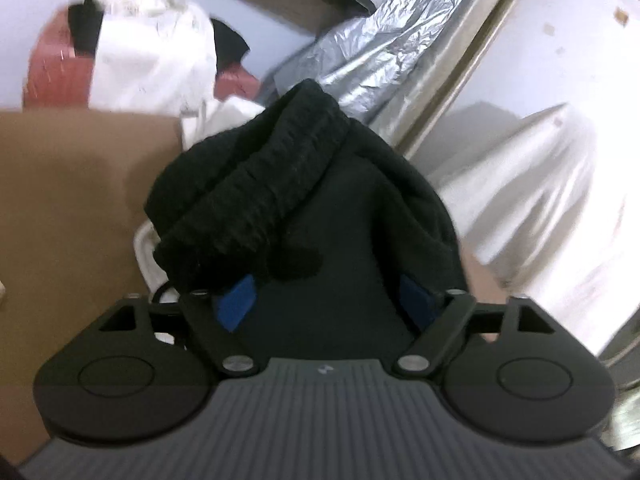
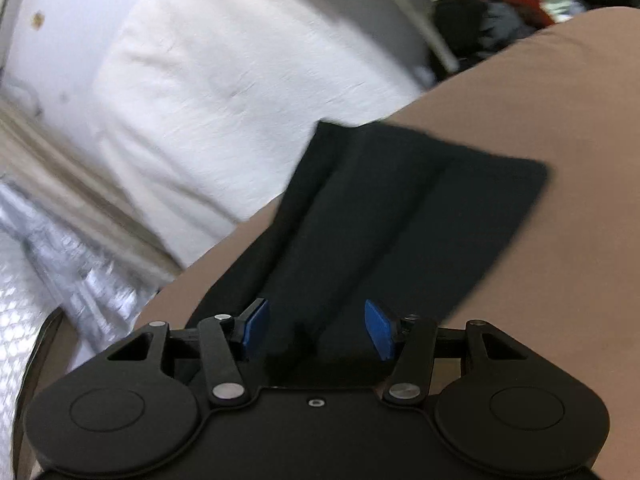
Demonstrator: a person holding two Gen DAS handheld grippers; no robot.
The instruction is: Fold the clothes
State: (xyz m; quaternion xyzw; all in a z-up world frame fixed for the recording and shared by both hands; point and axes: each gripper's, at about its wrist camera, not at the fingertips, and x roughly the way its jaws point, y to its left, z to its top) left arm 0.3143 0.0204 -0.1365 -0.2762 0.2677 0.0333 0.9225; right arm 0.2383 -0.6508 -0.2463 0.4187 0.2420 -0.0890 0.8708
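Note:
A black garment (image 1: 316,200) with a ribbed waistband hangs bunched over my left gripper (image 1: 326,300) and fills the space between its blue pads (image 1: 236,304). The pads stand wide apart with the cloth draped across them. In the right wrist view the same black garment (image 2: 400,216) lies in flat folds on a brown table (image 2: 540,280). My right gripper (image 2: 316,330) is open just above the cloth's near end, its blue pads (image 2: 256,328) either side of a fold and not closed on it.
A brown surface (image 1: 72,208) lies at the left. White cloth bundles (image 1: 152,56) and a red item (image 1: 56,68) lie behind it. Crinkled silver foil sheeting (image 1: 392,44) and a white covered shape (image 2: 224,92) stand beside the table. Dark clothes (image 2: 492,20) pile up at the far right.

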